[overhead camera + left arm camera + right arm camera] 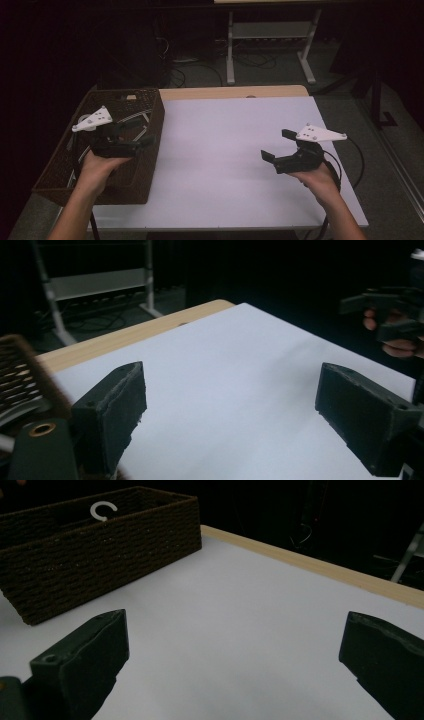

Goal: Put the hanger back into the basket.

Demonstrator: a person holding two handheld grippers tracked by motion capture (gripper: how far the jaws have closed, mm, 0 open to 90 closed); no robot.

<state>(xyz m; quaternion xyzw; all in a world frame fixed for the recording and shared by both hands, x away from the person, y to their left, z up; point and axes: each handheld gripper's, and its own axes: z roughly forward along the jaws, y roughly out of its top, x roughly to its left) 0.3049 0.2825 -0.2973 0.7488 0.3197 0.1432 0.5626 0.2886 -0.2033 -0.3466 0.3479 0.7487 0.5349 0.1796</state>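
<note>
Hand-held gripper (278,146) over white table (225,150), dark room

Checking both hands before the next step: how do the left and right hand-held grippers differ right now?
The left hand-held gripper hangs over the brown woven basket; the right hand-held gripper hangs over the bare white table. The left points right, toward the table's middle; the right points left. Both stand open and hold nothing.
</note>
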